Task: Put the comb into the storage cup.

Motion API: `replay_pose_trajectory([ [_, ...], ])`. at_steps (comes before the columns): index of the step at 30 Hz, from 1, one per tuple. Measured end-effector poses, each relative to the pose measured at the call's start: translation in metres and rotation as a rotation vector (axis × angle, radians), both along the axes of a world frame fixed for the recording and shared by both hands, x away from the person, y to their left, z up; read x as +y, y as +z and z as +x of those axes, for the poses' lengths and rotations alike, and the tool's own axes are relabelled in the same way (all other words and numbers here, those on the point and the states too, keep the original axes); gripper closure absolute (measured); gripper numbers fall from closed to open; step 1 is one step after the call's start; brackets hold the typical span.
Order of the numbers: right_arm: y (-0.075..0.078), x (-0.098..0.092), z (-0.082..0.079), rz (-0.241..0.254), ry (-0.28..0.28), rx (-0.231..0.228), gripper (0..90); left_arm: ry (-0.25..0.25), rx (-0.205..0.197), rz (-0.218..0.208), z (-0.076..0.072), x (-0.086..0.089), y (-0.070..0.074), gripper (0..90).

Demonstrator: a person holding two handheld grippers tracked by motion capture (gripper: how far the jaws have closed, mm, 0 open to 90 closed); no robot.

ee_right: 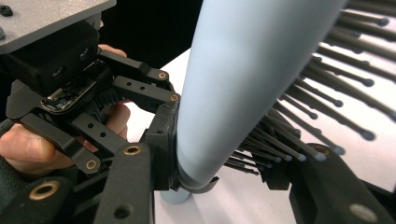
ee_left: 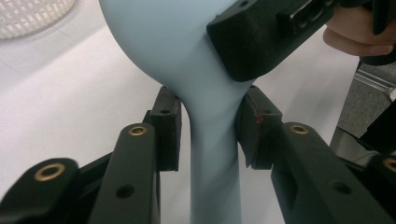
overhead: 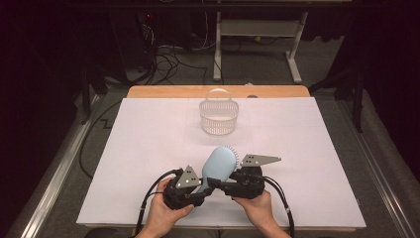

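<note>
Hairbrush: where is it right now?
High view: the light blue hairbrush is near the table's front edge, between the left gripper and right gripper, nearer than the white basket.

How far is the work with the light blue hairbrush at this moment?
Done: the light blue plastic hairbrush is lifted off the white table. In hand: the right gripper is clamped on its head, and the left gripper sits around its handle. Left: the white plastic basket looks empty, possibly the brush's destination.

White basket [overhead: 218,118] blocks the far middle (table sides open).
</note>
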State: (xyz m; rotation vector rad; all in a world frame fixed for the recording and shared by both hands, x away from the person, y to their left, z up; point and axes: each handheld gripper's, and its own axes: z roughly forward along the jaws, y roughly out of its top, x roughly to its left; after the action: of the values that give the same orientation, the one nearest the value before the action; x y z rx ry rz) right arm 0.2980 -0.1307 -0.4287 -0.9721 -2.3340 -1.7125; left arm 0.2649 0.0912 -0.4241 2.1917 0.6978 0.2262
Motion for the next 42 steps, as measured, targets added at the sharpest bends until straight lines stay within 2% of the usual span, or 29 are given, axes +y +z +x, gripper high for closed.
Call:
replay_pose_trajectory([
  [6,0.0,0.001,0.0,-0.004,0.011,0.007,56.9,0.013,-0.005,-0.009,-0.001,0.0,0.0,56.4],
  [11,0.001,-0.001,0.001,0.001,0.005,0.006,56.8,0.03,-0.004,-0.041,0.001,0.002,0.0,42.0],
  [15,0.003,-0.004,0.001,0.009,-0.008,-0.005,56.7,0.046,-0.008,-0.05,0.002,0.004,-0.001,34.9],
  [21,0.005,-0.008,0.002,0.011,-0.024,-0.012,56.6,0.057,-0.025,-0.03,0.002,0.004,-0.002,29.5],
  [31,0.009,-0.015,0.004,0.013,-0.04,-0.019,56.3,0.078,-0.019,-0.034,0.004,0.009,-0.003,19.4],
  [42,0.012,-0.022,0.006,0.02,-0.054,-0.016,56.3,0.1,-0.021,-0.035,0.005,0.015,-0.003,16.4],
])
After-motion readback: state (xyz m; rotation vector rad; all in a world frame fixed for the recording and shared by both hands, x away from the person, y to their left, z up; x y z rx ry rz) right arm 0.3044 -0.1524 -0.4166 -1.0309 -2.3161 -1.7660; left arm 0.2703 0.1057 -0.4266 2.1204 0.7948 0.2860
